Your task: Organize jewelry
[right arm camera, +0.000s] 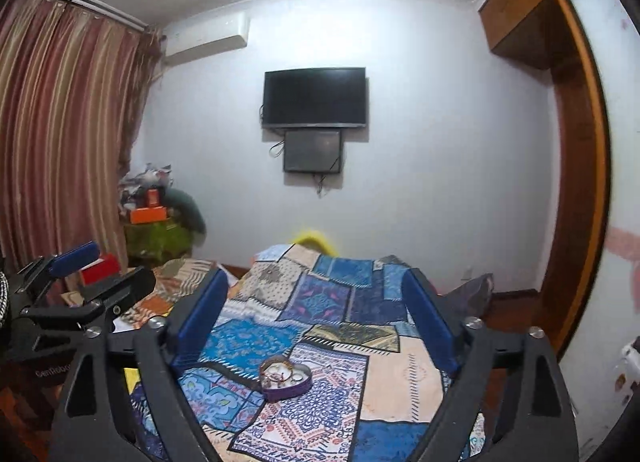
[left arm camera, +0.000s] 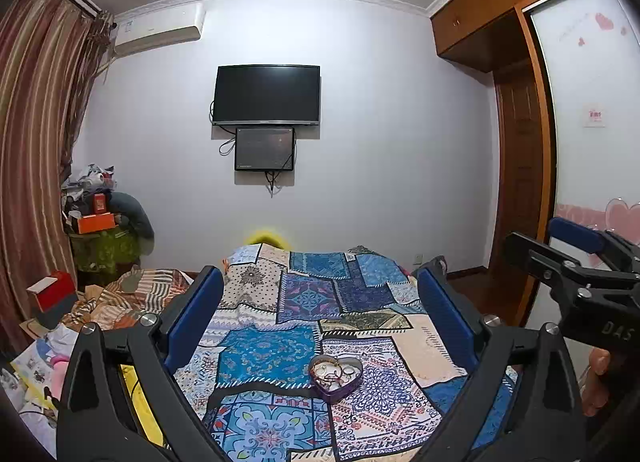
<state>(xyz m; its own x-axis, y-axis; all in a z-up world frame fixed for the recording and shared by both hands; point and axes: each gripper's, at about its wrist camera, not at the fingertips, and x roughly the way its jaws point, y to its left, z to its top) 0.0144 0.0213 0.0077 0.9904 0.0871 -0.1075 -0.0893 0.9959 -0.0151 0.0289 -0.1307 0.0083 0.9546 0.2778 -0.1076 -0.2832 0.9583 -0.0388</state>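
A purple heart-shaped tin (left arm camera: 337, 376) sits on the patchwork bedspread (left arm camera: 280, 302), holding several bracelets and rings (left arm camera: 329, 372). It also shows in the right wrist view (right arm camera: 285, 379). My left gripper (left arm camera: 320, 306) is open and empty, held above and behind the tin. My right gripper (right arm camera: 316, 310) is open and empty, also held above the bed short of the tin. The right gripper shows at the right edge of the left wrist view (left arm camera: 576, 258); the left gripper shows at the left edge of the right wrist view (right arm camera: 92, 274).
A TV (left arm camera: 267, 94) and a smaller screen hang on the far wall. Cluttered boxes (left arm camera: 94, 222) and striped bedding (left arm camera: 132, 298) lie left of the bed. Curtains (left arm camera: 36, 142) hang at the left, a wooden wardrobe (left arm camera: 528, 166) stands at the right.
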